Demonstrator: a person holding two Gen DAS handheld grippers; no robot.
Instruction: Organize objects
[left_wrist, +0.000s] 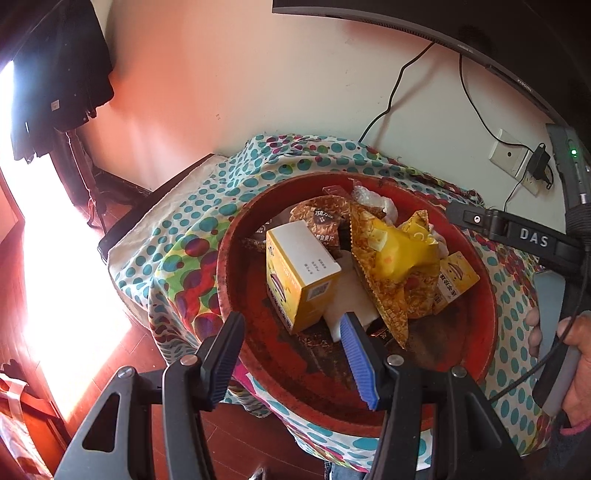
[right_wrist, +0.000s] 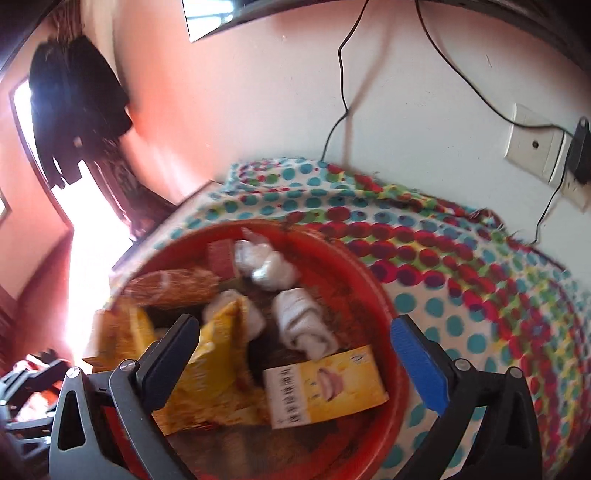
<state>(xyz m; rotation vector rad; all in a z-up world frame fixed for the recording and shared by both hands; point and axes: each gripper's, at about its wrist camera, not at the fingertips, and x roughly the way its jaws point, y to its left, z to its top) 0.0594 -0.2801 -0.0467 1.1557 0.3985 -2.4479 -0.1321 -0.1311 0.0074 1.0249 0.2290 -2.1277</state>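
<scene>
A round red tray sits on a dotted cloth and holds snack packs. In the left wrist view a yellow and white box stands in the tray beside a yellow crinkled bag, a brown snack pack and a second small yellow box. My left gripper is open and empty over the tray's near rim. In the right wrist view my right gripper is open and empty above the tray, over a flat yellow box, a yellow bag and white rolled cloths.
The dotted cloth covers a small table against a white wall. A wall socket with a plugged adapter and black cables is at the right. A monitor edge hangs above. Dark clothes hang at the left by a bright doorway.
</scene>
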